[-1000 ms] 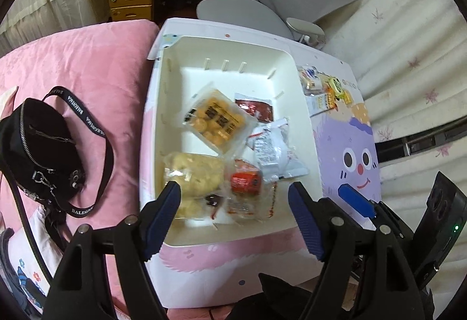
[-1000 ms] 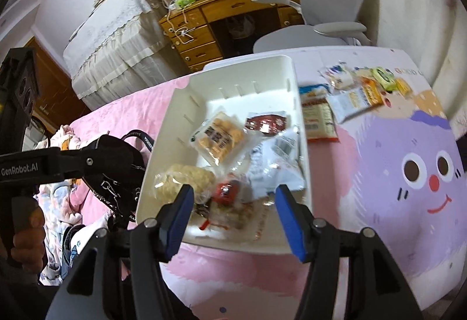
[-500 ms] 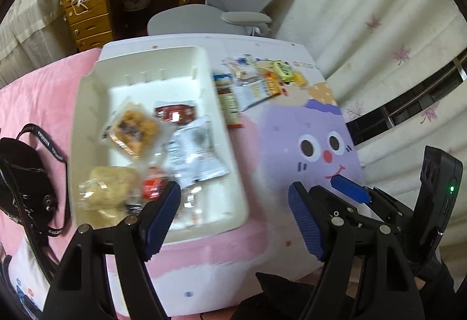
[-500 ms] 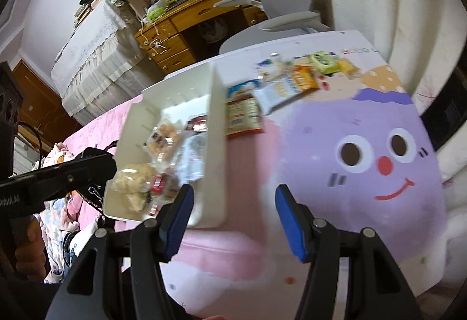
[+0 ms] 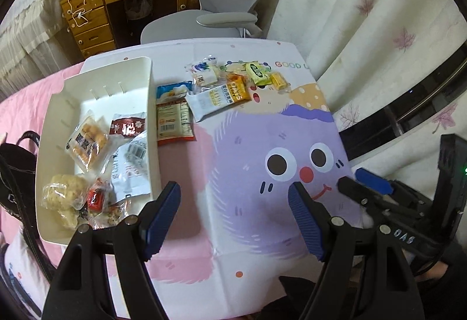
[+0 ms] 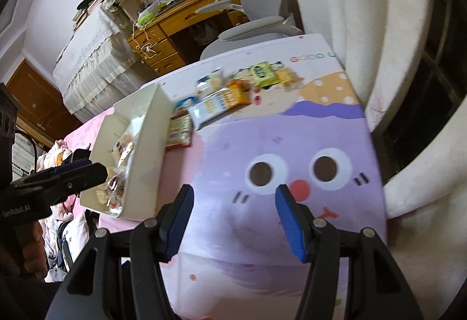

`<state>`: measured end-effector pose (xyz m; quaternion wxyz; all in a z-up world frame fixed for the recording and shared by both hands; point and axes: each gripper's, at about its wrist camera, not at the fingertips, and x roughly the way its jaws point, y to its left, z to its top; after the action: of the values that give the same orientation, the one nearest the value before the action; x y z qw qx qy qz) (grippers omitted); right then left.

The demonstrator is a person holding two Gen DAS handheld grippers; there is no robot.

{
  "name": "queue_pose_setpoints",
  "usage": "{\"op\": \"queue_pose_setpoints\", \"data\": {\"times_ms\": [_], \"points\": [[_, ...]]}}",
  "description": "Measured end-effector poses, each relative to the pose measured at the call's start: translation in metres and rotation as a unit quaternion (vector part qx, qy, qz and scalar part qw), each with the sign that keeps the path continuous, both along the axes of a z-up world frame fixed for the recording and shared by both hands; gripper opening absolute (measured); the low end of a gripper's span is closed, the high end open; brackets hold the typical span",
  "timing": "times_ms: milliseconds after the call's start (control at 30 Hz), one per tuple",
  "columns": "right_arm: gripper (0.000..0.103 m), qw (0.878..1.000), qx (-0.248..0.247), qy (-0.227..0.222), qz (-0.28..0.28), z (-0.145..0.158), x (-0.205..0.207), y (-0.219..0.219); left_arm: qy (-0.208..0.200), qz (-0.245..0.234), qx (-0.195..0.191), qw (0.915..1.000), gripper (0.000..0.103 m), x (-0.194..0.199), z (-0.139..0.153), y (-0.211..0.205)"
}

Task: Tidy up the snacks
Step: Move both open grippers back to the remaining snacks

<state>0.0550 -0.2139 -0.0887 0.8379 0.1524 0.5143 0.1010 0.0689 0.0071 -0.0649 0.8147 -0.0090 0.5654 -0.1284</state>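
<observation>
A white bin (image 5: 146, 104) (image 6: 149, 144) lies at the left of the cartoon tabletop and holds several wrapped snacks (image 5: 87, 139). More snack packets are strewn on the table beyond it: a red-edged packet (image 5: 174, 123) (image 6: 178, 130), a white and orange bar (image 5: 217, 99) (image 6: 216, 104), a green packet (image 5: 256, 72) (image 6: 262, 71). My left gripper (image 5: 235, 213) hangs open over the purple face print, nothing between its fingers. My right gripper (image 6: 233, 219) is also open and empty over the same print. In the left wrist view the right gripper's tip (image 5: 370, 182) shows at the right edge.
A grey office chair (image 5: 227, 7) and a wooden desk (image 5: 122, 1) stand behind the table. White curtains (image 5: 364, 13) hang to the right. A black handbag (image 5: 11, 174) lies on the pink bedding at left. A hand (image 6: 32, 247) grips the left tool.
Both grippers have swept to the right, from above the bin to above the purple face print. The bin now sits at the left of both views. Neither jaw opening has changed.
</observation>
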Motion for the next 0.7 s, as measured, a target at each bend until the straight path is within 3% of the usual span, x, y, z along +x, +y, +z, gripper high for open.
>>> {"op": "queue_pose_setpoints", "data": {"times_ms": [300,700], "points": [[0.059,0.999,0.024,0.001,-0.032,-0.015,0.020,-0.053,0.018,-0.017,0.065,0.9976,0.077,0.018,-0.015,-0.041],[0.059,0.998,0.013,-0.011,-0.062,-0.036,0.072,-0.080,-0.028,-0.074,0.087,0.9930,0.077,0.066,-0.047,-0.068]]}}
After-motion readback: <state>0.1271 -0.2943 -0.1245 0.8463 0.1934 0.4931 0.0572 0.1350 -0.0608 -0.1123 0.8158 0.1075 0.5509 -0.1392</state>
